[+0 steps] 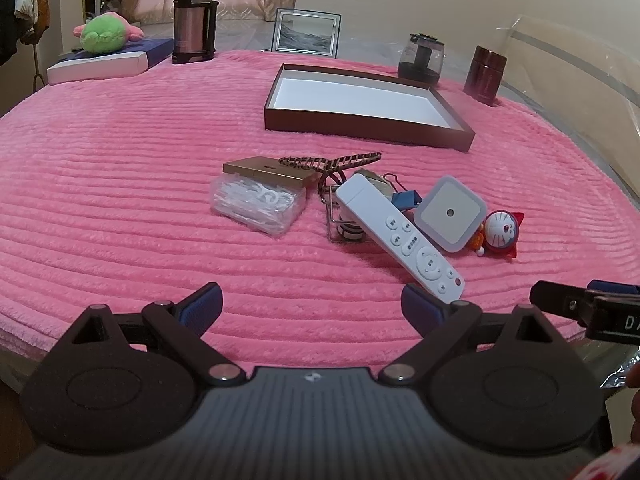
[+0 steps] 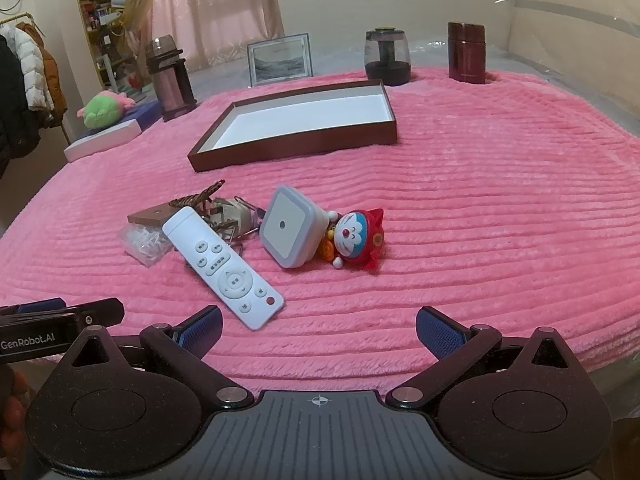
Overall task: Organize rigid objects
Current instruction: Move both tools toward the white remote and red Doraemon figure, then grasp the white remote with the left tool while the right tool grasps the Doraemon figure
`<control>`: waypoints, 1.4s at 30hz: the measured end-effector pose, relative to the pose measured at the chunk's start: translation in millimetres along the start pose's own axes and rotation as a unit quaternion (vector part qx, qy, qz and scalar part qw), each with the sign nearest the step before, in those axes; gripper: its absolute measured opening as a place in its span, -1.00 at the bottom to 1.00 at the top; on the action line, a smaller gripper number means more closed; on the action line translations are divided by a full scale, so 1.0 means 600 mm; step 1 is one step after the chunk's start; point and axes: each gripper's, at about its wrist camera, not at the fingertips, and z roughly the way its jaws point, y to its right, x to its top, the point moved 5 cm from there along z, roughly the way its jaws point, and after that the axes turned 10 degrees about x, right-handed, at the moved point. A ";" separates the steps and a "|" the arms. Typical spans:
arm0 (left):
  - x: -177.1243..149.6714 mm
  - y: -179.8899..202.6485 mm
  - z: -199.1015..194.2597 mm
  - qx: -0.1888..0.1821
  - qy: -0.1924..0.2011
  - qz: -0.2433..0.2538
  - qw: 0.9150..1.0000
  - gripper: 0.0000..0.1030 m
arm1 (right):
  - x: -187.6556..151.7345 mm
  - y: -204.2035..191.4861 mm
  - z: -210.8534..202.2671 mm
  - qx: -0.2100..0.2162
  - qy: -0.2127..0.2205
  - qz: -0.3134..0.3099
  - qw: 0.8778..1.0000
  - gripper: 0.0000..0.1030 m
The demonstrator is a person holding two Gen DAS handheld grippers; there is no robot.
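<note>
Across the whole frame spreads a pink ribbed blanket (image 2: 480, 200); whether a bed or a tabletop lies under it I cannot tell. At upper centre sits the brown tray (image 2: 394, 122) with its white floor bare, probably the bin the loose things are meant for, set apart from them so each can be carried over singly. Below it, mid-frame, the clutter lies heaped together: the white remote (image 2: 224, 268) slants across a wire piece (image 1: 344, 216), its button end nearest the claws; left of it a clear box of picks (image 1: 256, 204); right of it the square night light (image 2: 290, 232) leaning against the Doraemon toy (image 2: 358, 238). At the bottom edge the left claw (image 1: 312, 306) and right claw (image 2: 318, 330) both hang with fingers apart, holding nothing, short of the pile. Judging by reach, the remote looks the easiest first pick.
</note>
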 end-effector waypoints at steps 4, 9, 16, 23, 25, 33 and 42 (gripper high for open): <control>0.002 0.001 0.000 0.000 0.000 -0.002 1.000 0.83 | 0.003 0.004 -0.002 -0.001 0.002 0.001 1.000 0.95; 0.004 0.002 0.001 0.001 0.000 -0.004 1.000 0.83 | 0.003 0.008 -0.002 -0.002 0.002 0.001 1.000 0.95; 0.009 0.006 0.006 0.000 0.004 -0.007 1.000 0.83 | 0.007 0.024 -0.003 -0.007 0.004 -0.001 1.000 0.95; 0.017 0.018 0.014 -0.001 0.003 -0.008 1.000 0.83 | 0.010 0.039 0.001 -0.009 0.006 -0.010 1.000 0.95; 0.018 0.022 0.017 -0.003 0.001 -0.009 1.000 0.83 | 0.011 0.044 0.002 -0.009 0.007 -0.013 1.000 0.95; 0.024 0.045 0.030 -0.014 0.001 -0.012 1.000 0.83 | 0.023 0.069 0.008 -0.007 0.014 -0.050 0.999 0.95; 0.031 0.068 0.055 -0.018 0.003 -0.011 1.000 0.77 | 0.041 0.074 0.062 0.024 0.003 -0.135 0.990 0.70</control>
